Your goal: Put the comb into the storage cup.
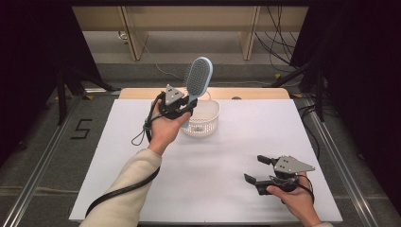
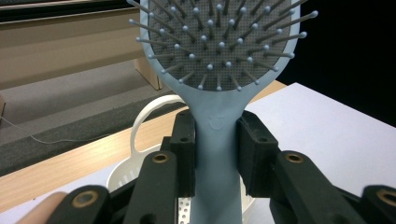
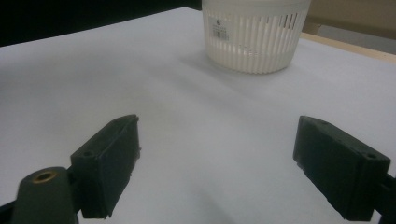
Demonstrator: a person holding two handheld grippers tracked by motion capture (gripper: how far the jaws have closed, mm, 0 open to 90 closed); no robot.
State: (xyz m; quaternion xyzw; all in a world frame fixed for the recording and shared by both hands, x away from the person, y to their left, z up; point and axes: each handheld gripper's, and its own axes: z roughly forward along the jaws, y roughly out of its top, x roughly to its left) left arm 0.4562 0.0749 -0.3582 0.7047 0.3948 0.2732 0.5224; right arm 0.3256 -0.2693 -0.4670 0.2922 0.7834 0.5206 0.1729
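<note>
The left hand-held gripper [image 1: 185, 105] is clamped on the handle of a pale blue hairbrush [image 1: 198, 78], its two black pads pressing the handle from either side, as the left gripper view shows plainly [image 2: 215, 154]. The brush stands nearly upright, bristled head up and leaning slightly away from the person, and it is held in the air just above the near left rim of the white basket [image 1: 213, 124]. The bottom end of the handle seems to hang over the basket's opening, though whether it is already inside the rim I cannot tell. The basket itself, a round slatted one with a hoop handle [image 2: 140, 122], sits on the tabletop [image 1: 236, 156] toward its far side and looks empty as far as can be seen. The right hand-held gripper [image 1: 254, 169] rests low on the tabletop well to the near right of the basket, its jaws standing wide apart with nothing between them [image 3: 215, 158]. So the pick-up looks done and the carry to the basket close to finished; what seems left is to lower the brush into the basket, let the pads part, and draw the left hand clear.
</note>
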